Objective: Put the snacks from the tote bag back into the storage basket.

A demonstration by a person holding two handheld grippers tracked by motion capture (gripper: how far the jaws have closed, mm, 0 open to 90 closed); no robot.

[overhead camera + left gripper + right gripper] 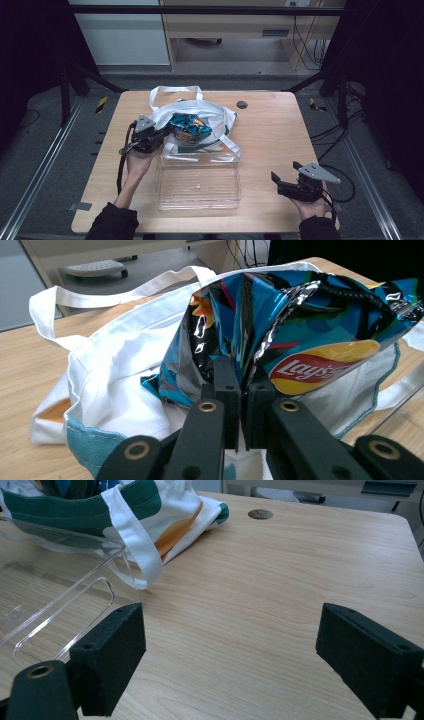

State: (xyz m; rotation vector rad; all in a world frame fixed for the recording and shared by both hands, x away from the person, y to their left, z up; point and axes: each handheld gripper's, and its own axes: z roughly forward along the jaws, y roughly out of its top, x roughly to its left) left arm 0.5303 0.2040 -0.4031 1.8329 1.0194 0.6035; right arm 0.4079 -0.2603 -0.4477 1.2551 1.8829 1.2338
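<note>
1. Where the left gripper [241,385] meets the chip bag [300,335], its jaws are pressed together on a fold of the bag's crinkled foil, near the bag's lower edge.
2. From above, the left gripper [159,135] sits at the left side of the cloth bag [220,116], with the chip bag [189,127] lying in or on the cloth bag's open top; which of the two cannot be told.
3. Chip bag markings: blue and black foil with a red and yellow logo, seen in the left gripper view.
4. Cloth bag [120,365]: white fabric with green trim and white handles, lying toward the far middle of the wooden table [270,130].
5. Clear plastic box [197,184]: open-topped, sitting on the near side of the cloth bag and touching it; nothing is visible inside.
6. Right gripper [285,181]: held at the near right of the table, well apart from the box and both bags, jaws spread wide with nothing between them.
7. Right gripper view confirms bare wood between its jaws, with the box edge [60,600] and cloth bag [165,515] off to the left.
</note>
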